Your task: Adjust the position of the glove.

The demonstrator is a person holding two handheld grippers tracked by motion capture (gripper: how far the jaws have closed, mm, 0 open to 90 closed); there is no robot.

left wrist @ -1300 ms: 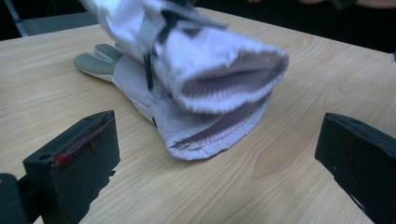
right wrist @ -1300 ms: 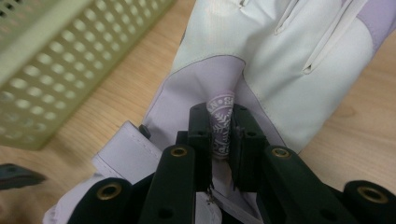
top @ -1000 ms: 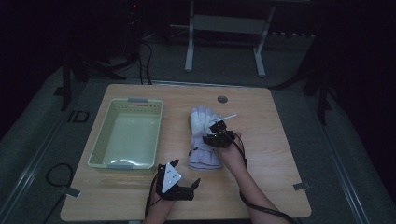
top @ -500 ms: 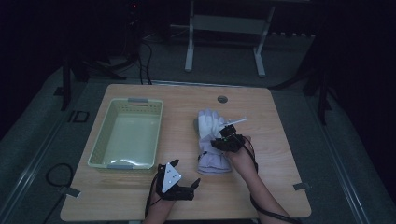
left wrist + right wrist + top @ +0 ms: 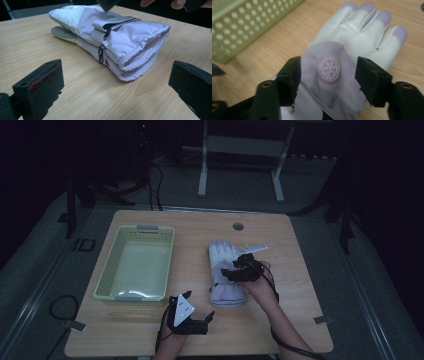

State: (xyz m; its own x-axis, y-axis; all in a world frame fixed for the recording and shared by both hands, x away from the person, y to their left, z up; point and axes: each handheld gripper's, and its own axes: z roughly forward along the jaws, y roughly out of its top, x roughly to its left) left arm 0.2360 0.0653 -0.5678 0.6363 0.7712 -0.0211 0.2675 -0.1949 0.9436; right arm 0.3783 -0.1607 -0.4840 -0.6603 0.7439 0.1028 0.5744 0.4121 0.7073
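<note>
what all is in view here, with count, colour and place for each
winter gloves: two, pale lilac and white, stacked on the table right of centre, cuffs toward the person
basket: one, pale green, perforated walls, on the table's left half, nothing visible in it
table: one, light wood, with a small round grommet near its far edge
metal stand: one, grey, on the floor beyond the table
left hand-held gripper: one, black with a grey three-cornered plate, near the table's front edge, jaws open toward the glove cuffs
right hand-held gripper: one, black, above the top glove, jaws just opening, standing either side of its round emblem
</note>
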